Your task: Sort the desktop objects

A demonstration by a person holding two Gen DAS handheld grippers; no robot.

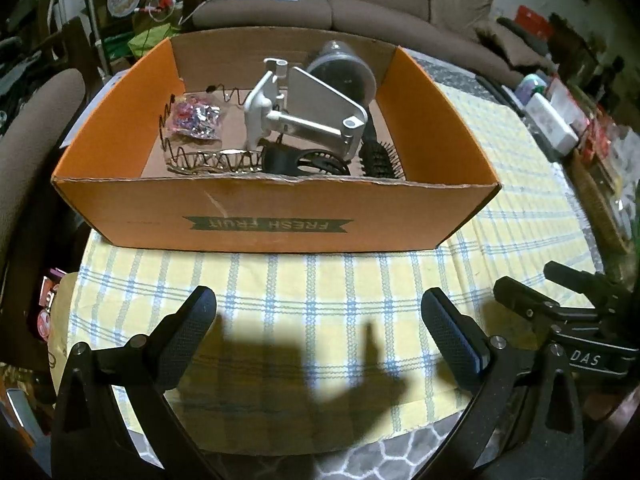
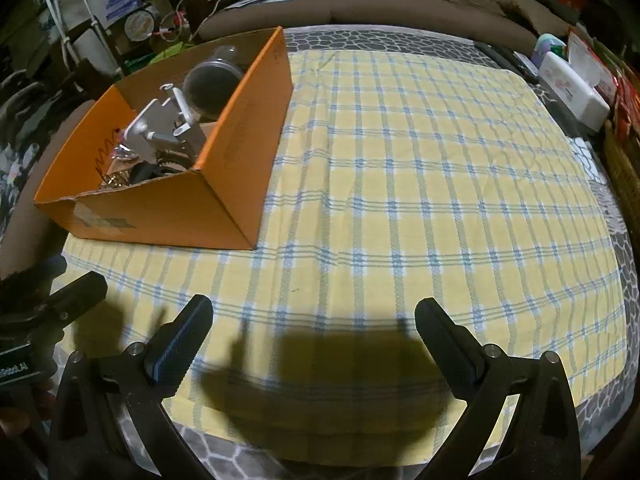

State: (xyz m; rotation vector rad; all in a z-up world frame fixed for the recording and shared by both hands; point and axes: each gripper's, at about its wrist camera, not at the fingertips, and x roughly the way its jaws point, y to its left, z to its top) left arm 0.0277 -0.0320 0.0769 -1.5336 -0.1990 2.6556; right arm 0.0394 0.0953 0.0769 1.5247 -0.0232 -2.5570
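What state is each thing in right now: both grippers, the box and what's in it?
Left gripper: open, empty, above the checked cloth.
Right gripper: open, empty.
Orange cardboard box: open-topped, standing on the yellow checked tablecloth.
White metal bracket: in the box, tilted, atop other items.
Black hairbrush: lying in the box.
Black wire basket: in the box, holding a colourful packet.

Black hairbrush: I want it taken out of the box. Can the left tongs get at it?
Probably yes: the left tongs are open, the orange box is topless, and the hairbrush lies exposed by the near wall.
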